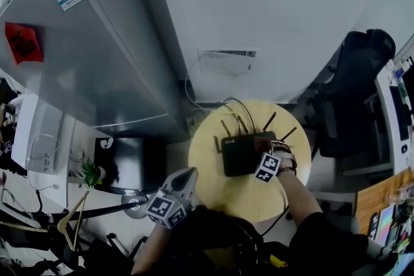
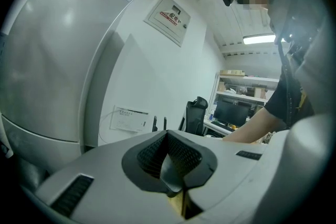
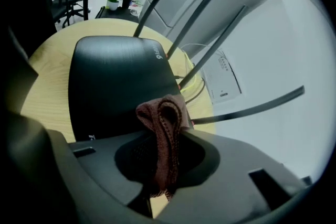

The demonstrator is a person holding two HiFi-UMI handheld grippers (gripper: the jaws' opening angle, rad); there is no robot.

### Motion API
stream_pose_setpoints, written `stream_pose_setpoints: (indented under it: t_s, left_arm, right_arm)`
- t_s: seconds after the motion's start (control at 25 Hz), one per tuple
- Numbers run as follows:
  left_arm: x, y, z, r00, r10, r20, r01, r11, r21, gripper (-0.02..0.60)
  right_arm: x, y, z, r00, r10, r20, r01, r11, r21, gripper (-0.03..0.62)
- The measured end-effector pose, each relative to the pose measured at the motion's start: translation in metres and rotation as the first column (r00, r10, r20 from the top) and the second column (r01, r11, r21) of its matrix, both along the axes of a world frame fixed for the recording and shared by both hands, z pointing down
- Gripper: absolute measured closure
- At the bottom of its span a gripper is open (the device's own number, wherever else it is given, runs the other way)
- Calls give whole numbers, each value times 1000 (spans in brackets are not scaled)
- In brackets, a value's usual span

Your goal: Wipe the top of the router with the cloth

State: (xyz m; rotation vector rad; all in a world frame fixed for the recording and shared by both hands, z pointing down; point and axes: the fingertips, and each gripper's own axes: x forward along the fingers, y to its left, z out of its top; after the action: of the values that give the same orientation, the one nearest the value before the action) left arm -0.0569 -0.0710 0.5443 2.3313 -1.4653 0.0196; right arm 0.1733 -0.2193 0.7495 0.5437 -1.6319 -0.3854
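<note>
A black router (image 1: 242,153) with several thin antennas lies on a small round wooden table (image 1: 242,194). My right gripper (image 1: 277,148) hovers over the router's right end, shut on a folded reddish-brown cloth (image 3: 164,118). In the right gripper view the cloth sticks up between the jaws of that gripper (image 3: 163,165), just above the near edge of the router's (image 3: 118,86) glossy top; whether it touches is unclear. My left gripper (image 1: 186,176) hangs off the table's left edge. Its jaws (image 2: 170,178) are shut with nothing in them, aimed at the wall.
A tall grey fridge (image 1: 84,55) stands left of the table, a white wall box (image 1: 226,61) with cables behind it. A black office chair (image 1: 362,87) and a desk (image 1: 398,106) are at the right. A small plant (image 1: 90,172) sits at the lower left.
</note>
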Motion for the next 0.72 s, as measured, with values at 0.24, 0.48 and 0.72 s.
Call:
stream_pose_setpoints:
  t_s: [0.24, 0.48, 0.72]
  left_arm:
    - [1, 5, -3, 1000, 6, -10, -6, 1000, 16, 580]
    - [5, 12, -3, 1000, 24, -17, -23, 999, 33, 580]
    - [11, 17, -5, 999, 46, -28, -44, 998, 43, 580]
  right_arm:
    - [9, 16, -4, 997, 32, 74, -23, 993, -119, 528]
    - [19, 39, 3, 987, 96, 127, -60, 964, -260, 527]
    - [26, 70, 18, 980, 122, 158, -58, 930, -362, 527]
